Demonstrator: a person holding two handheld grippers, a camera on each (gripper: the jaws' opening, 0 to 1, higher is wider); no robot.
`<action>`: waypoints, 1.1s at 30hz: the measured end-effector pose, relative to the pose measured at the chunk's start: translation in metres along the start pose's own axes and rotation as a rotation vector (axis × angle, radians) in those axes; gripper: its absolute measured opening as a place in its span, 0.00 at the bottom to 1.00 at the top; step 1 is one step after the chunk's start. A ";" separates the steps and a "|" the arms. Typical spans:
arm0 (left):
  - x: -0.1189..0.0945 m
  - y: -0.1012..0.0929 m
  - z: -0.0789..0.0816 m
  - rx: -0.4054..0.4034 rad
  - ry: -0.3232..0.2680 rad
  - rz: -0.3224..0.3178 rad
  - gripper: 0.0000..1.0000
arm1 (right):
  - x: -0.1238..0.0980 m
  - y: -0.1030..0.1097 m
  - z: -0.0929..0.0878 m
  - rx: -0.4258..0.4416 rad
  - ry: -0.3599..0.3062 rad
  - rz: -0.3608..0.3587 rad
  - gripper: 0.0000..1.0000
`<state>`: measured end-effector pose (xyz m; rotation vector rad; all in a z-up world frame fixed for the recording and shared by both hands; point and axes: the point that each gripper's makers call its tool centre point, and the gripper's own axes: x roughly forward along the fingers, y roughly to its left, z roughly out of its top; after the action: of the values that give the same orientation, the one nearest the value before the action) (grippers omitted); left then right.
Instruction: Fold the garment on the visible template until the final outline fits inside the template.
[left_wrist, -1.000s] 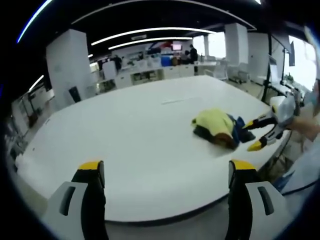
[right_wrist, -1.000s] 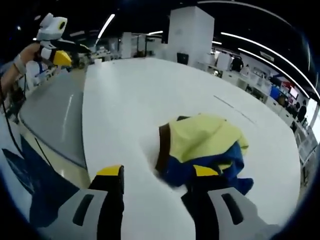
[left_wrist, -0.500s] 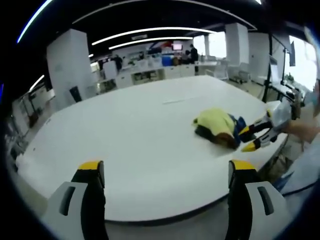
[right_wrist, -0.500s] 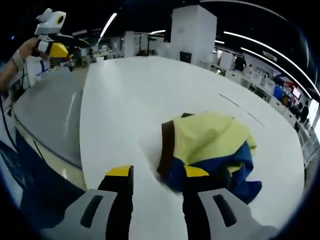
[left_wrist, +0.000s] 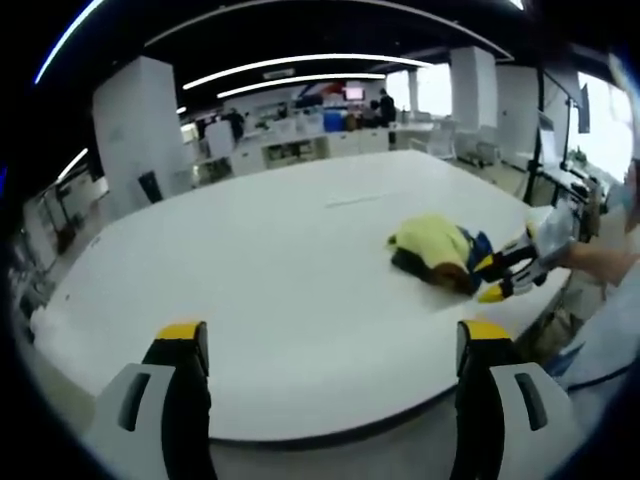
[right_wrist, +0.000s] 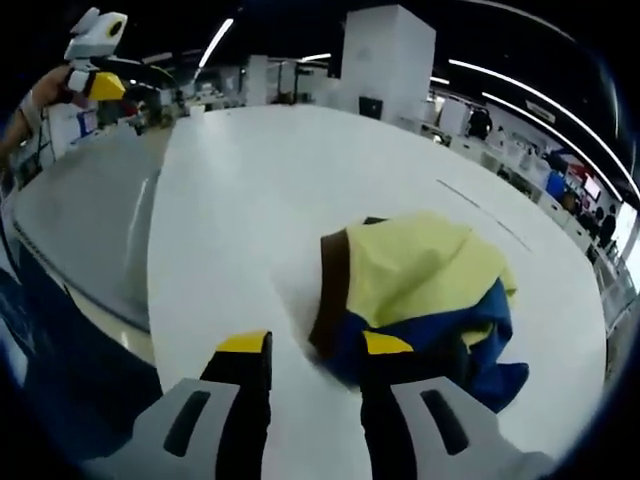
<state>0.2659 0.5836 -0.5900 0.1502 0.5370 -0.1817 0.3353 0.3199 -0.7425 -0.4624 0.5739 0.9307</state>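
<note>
Here, a crumpled garment (right_wrist: 420, 290) of yellow, blue and brown cloth lay in a heap on a large white table (right_wrist: 250, 200), near the edge by the person. The right gripper (right_wrist: 305, 350) sat low at the heap's near side, its yellow-tipped jaws narrowly apart, one tip at the blue cloth, nothing clamped. The left gripper (left_wrist: 325, 335) hovered well away, jaws wide apart and empty.

A likely risk was pinching several bunched layers at once, so the heap would drag along instead of opening flat.

The left gripper view showed the heap from afar beside the right gripper. The right gripper view showed the cloth's layers close up. A thin dark line (right_wrist: 480, 212) marked the table; whether it belonged to the template was unclear.
</note>
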 end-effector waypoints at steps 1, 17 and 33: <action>-0.001 0.001 0.000 -0.001 0.000 0.002 0.99 | 0.001 0.000 -0.001 0.000 0.004 -0.003 0.34; 0.000 0.014 0.002 0.004 -0.017 0.001 0.99 | 0.015 -0.009 -0.010 -0.007 0.039 -0.052 0.30; 0.005 0.022 -0.011 -0.013 -0.012 -0.030 0.99 | 0.014 -0.011 -0.015 0.081 -0.003 -0.115 0.19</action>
<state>0.2696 0.6067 -0.6000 0.1281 0.5291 -0.2085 0.3470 0.3133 -0.7613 -0.4161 0.5741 0.7958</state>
